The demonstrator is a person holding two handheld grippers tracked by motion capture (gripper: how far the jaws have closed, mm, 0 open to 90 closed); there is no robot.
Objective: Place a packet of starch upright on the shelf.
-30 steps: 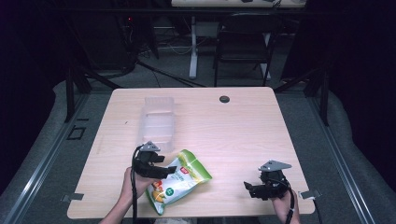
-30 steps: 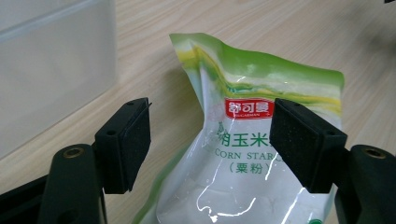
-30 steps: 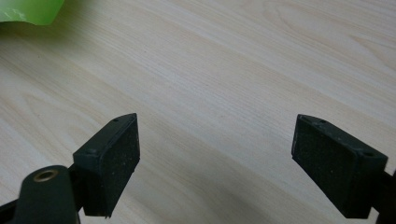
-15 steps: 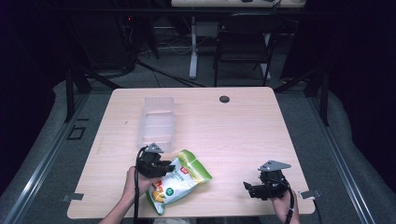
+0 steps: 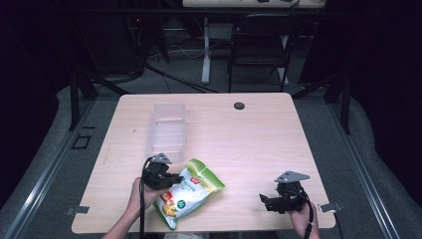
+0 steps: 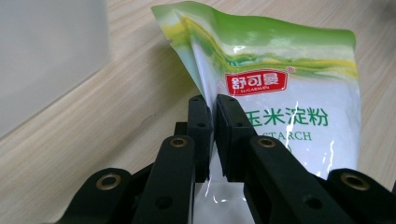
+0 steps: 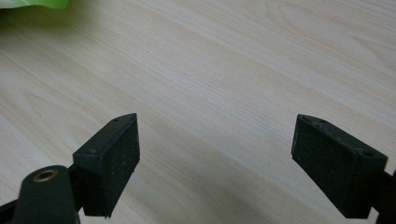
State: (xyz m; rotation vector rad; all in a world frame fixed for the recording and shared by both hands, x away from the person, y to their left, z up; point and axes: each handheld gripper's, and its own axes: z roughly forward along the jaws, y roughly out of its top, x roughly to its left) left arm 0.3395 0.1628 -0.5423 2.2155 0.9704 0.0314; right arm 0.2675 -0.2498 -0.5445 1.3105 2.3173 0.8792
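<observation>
The left gripper (image 6: 212, 105), jaws just closing, pinches the starch bag (image 6: 280, 107); the right gripper (image 7: 215, 158) gapes idle. Next probably a lift toward the clear bin (image 5: 166, 129).

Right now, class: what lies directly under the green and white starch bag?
The starch bag lies flat on the wooden table; the left gripper, just closed, pinches its edge. Whatever the bag covers cannot be seen.
</observation>
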